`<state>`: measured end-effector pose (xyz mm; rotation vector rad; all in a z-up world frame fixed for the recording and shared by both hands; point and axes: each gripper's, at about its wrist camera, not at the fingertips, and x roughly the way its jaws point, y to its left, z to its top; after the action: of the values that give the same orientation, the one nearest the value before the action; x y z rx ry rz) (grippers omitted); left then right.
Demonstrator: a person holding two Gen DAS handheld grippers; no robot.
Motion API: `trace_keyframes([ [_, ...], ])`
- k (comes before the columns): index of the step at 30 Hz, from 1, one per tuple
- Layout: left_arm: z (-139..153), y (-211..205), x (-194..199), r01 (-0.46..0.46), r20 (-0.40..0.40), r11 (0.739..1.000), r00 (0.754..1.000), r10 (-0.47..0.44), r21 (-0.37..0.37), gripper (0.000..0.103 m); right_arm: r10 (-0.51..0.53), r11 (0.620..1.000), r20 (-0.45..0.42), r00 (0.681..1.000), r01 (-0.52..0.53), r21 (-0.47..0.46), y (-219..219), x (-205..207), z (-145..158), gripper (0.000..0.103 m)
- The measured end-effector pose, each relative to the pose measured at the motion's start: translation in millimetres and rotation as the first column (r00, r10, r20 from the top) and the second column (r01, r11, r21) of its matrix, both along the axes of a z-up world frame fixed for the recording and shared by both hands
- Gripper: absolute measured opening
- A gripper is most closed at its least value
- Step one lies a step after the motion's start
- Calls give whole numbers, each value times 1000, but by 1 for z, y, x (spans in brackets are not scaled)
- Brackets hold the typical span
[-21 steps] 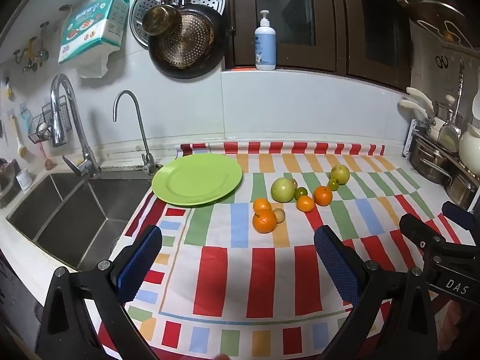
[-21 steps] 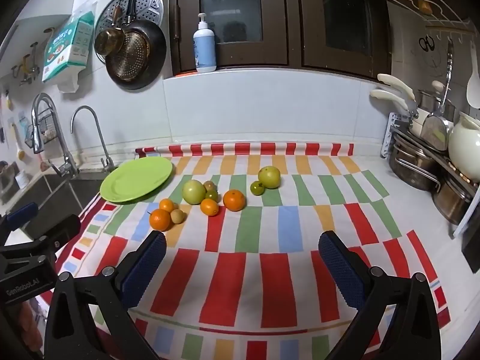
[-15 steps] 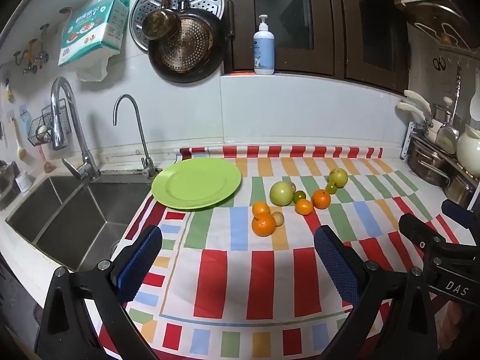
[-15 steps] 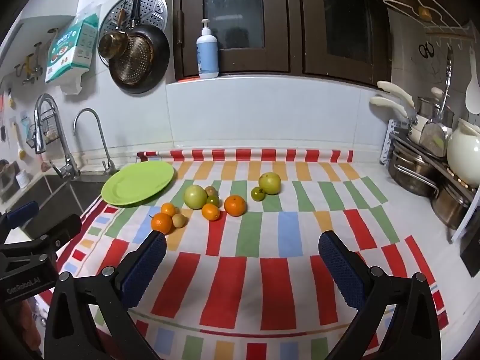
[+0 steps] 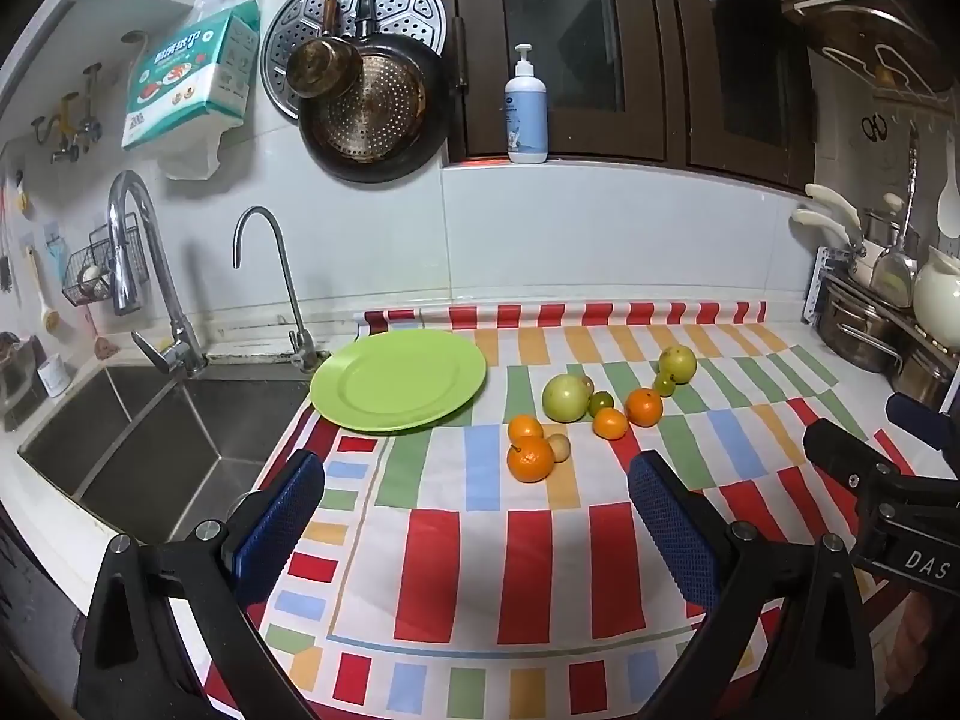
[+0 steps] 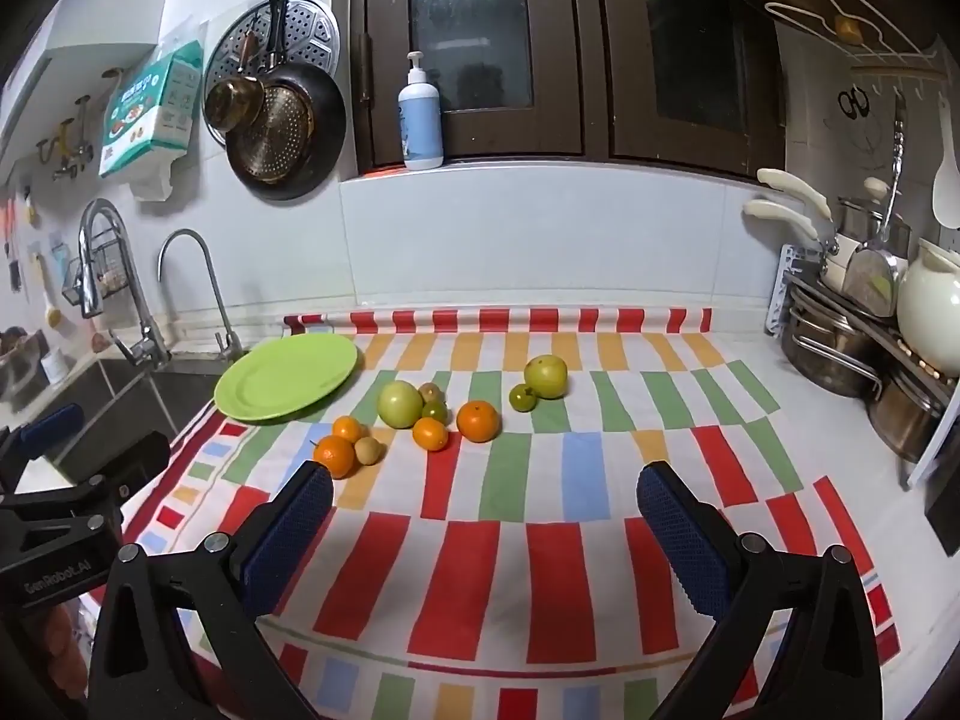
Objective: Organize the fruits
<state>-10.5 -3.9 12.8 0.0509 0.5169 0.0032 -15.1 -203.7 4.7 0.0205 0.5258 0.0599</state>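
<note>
An empty green plate [image 5: 398,380] [image 6: 285,376] lies at the mat's back left, by the sink. Several fruits lie loose mid-mat: a large orange [image 5: 530,458] [image 6: 335,455] with a small brown fruit [image 5: 558,447], a big green apple [image 5: 564,398] [image 6: 400,403], another orange [image 5: 644,407] [image 6: 478,420], a yellow-green apple [image 5: 677,363] [image 6: 545,376], and small green ones. My left gripper [image 5: 477,534] is open and empty, above the mat's front. My right gripper [image 6: 483,546] is open and empty, also near the front, short of the fruit.
A striped mat [image 5: 528,546] covers the counter. A steel sink [image 5: 114,432] with two taps lies left. Pots and a dish rack [image 6: 864,354] stand right. Pans hang on the back wall [image 5: 372,102]. A soap bottle [image 5: 526,111] stands on the sill.
Both grippers tilted or drew back slightly, so the fruit and plate sit a little lower in view. Nothing on the mat moved. Both jaws stay open.
</note>
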Motion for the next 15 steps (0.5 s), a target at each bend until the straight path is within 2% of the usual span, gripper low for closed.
trace_keyframes([
  [15, 0, -4, -3, 5, 19, 1000, 1000, -5, -2, 103, 5, 1000, 29, 1000, -5, -2, -3, -3, 6, 102],
])
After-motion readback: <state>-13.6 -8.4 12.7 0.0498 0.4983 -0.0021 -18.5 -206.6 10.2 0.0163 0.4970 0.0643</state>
